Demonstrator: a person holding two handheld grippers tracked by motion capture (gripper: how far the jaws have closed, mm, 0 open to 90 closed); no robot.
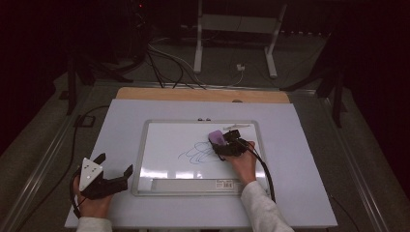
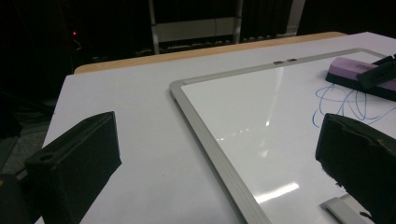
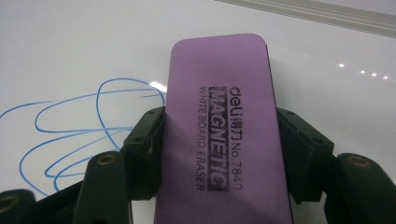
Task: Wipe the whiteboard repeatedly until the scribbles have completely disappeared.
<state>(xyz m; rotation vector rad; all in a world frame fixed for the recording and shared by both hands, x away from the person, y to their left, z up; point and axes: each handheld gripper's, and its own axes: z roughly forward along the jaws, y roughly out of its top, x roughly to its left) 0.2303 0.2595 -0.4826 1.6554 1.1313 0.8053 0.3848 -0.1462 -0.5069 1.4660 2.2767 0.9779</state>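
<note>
White table (image 1: 300,145) bears a whiteboard (image 1: 159,145); dark room.

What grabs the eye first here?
The purple eraser lies on the whiteboard, with the right tongs closed against its two long sides. Just left of it is a blue scribble. The left tongs rest open on the table, off the board's left edge.

Glossy whiteboard (image 1: 174,145), metal-looking frame; matt purple eraser (image 3: 219,135).
</note>
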